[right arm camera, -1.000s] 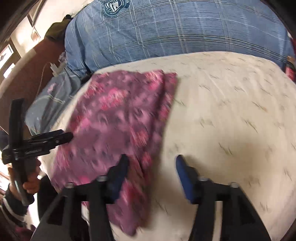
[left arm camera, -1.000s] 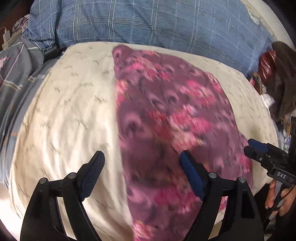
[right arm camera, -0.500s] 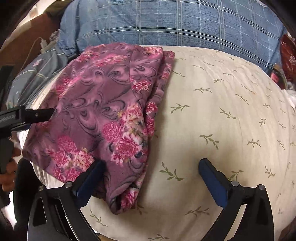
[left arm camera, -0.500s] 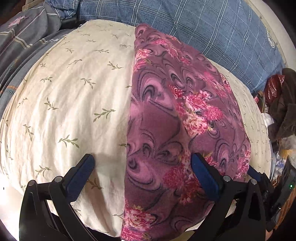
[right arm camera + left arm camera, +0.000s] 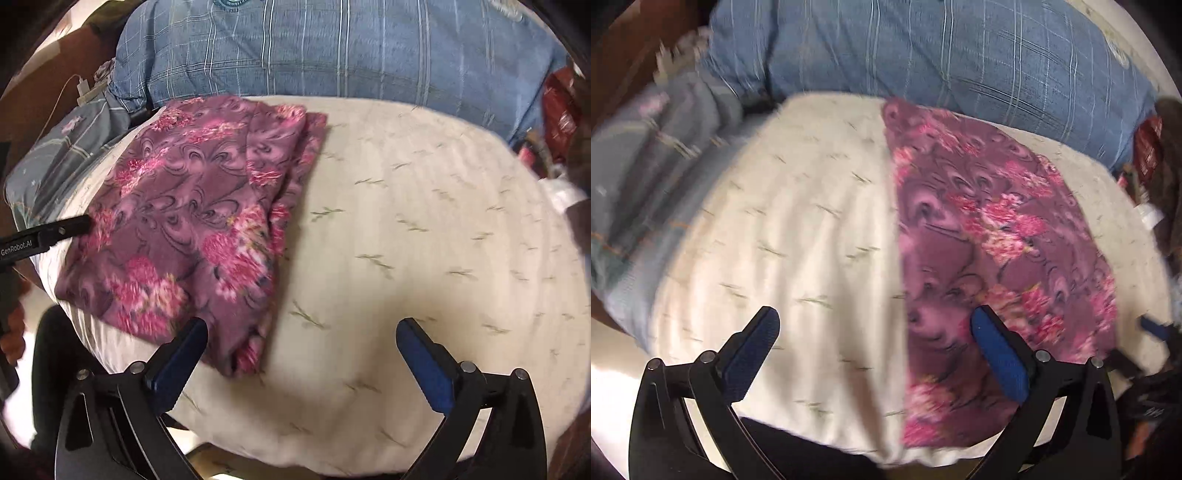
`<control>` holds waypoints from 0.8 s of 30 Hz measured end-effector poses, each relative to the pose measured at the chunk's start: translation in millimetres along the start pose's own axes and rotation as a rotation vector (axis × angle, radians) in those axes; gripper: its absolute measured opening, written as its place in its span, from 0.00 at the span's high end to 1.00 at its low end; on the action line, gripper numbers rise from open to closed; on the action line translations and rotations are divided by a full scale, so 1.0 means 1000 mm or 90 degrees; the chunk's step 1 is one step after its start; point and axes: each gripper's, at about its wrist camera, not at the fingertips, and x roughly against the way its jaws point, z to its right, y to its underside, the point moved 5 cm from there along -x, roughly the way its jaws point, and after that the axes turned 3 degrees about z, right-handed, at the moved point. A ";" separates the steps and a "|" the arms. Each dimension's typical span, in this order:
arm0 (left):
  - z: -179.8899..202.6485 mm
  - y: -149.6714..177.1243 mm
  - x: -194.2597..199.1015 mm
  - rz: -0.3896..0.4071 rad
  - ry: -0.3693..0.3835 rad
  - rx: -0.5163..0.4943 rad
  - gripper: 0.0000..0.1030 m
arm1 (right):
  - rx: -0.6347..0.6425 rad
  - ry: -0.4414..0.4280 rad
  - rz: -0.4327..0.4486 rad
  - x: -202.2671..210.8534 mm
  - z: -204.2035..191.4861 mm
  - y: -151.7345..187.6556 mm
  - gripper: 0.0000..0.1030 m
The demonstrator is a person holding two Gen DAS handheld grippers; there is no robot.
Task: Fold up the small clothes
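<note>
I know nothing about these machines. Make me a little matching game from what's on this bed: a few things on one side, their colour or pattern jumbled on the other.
Things:
1. folded garment
2. cushion
3. pillow
4. pads of the right tool

Looks:
A. blue plaid
B. cream with small leaf sprigs
C. plain dark blue
D. purple with pink flowers

Pairs: 1-D, 2-B, 3-A, 4-C

Both tools tilt steeply downward, blue-padded fingers spread wide with nothing between them. The left tool [image 5: 875, 332] and right tool [image 5: 301, 343] are empty. The left tool's black tip [image 5: 55, 232] juts into the right wrist view's left side.
</note>
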 end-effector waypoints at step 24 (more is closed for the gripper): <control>0.049 0.064 0.065 0.020 -0.003 -0.195 0.00 | -0.044 0.034 0.028 0.052 0.011 0.024 0.00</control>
